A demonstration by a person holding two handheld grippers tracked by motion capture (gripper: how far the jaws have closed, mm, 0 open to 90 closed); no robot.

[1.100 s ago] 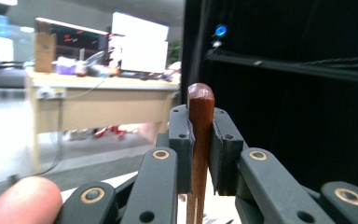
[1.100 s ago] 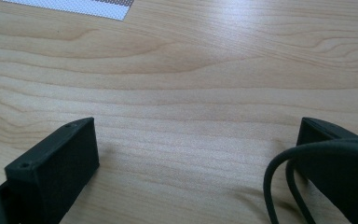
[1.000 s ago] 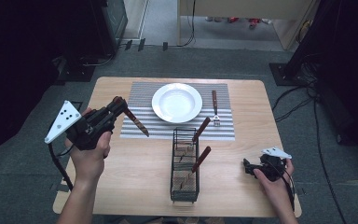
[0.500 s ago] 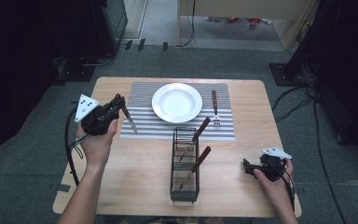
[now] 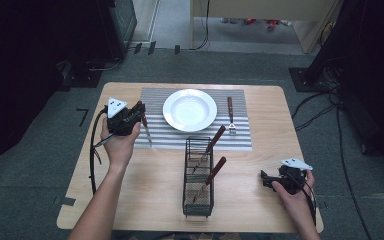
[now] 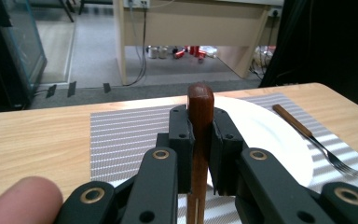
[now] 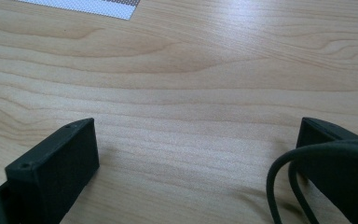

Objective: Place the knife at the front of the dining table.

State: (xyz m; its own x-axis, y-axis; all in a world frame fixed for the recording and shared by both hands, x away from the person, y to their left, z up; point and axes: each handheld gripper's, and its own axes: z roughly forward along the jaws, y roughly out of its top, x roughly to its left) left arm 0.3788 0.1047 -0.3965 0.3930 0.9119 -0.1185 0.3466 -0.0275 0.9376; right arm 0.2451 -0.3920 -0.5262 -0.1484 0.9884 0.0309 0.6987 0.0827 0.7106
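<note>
Wooden-handled utensil (image 6: 199, 140) is what we're working with: it sits clamped between the 2 jaws of the left gripper (image 6: 199, 133), handle end poking up past the pads, metal end hanging down. In the high view the utensil (image 5: 145, 129) hangs over the left edge of the striped placemat (image 5: 155, 100), just left of the white plate (image 5: 190, 110). We can't tell if it's a knife or a spoon; the working end is too small and thin to read.

Handling, as we judge it: light, stiff, wood handle gives decent friction, metal end would be slick. Best hold is mid-handle, as now; the grip looks square, so little risk of swivel.

Outward: a fork (image 5: 231, 117) lies on the placemat right of the plate. A black wire caddy (image 5: 198, 175) stands nearer the person with 2 more wooden-handled pieces leaning in it. Right gripper (image 5: 270, 180) rests low on the wooden table (image 5: 260, 100) near the right corner, jaws spread wide apart, nothing between them, bare wood ahead in the right gripper view.
</note>
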